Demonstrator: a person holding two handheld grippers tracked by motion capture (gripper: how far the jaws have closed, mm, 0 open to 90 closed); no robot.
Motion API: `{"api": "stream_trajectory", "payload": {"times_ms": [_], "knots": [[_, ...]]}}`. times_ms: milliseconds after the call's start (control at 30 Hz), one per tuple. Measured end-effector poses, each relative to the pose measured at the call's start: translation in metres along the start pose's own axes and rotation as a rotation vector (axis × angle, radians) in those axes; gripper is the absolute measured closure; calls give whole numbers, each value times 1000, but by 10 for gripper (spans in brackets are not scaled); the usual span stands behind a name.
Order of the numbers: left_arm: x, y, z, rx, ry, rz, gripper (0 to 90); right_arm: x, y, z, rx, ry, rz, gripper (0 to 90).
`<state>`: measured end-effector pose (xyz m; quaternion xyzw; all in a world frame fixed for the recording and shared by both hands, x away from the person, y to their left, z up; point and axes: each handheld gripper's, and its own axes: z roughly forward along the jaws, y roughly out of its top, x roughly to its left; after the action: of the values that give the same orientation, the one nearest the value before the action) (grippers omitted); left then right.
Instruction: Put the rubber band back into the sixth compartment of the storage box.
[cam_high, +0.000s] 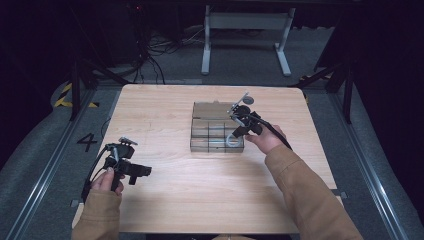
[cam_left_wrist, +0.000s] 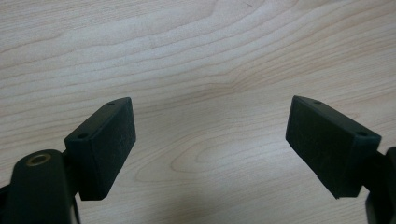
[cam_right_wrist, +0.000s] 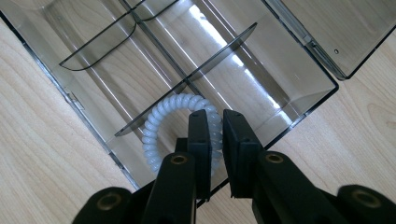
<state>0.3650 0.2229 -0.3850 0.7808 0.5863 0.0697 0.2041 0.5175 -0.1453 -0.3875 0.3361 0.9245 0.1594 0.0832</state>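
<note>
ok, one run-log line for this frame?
right gripper: shut on spiral hair tie, over clear divided box | left gripper: open, over bare table | box lid open

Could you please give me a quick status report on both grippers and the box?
Left gripper open above bare table. Right gripper shut on white spiral hair tie, over clear divided box. Nothing in the way.

"4" on the floor (cam_high: 86, 142)
</note>
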Motion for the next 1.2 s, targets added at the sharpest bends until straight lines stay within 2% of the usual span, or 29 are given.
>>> {"api": "stream_trajectory", "payload": {"times_ms": [600, 1200], "knots": [[0, 0, 0, 1, -2, 0, 166, 3, 0, 9, 37, -15, -21, 821], [0, 0, 0, 1, -2, -2, 166, 3, 0, 16, 69, 5, -16, 816]]}}
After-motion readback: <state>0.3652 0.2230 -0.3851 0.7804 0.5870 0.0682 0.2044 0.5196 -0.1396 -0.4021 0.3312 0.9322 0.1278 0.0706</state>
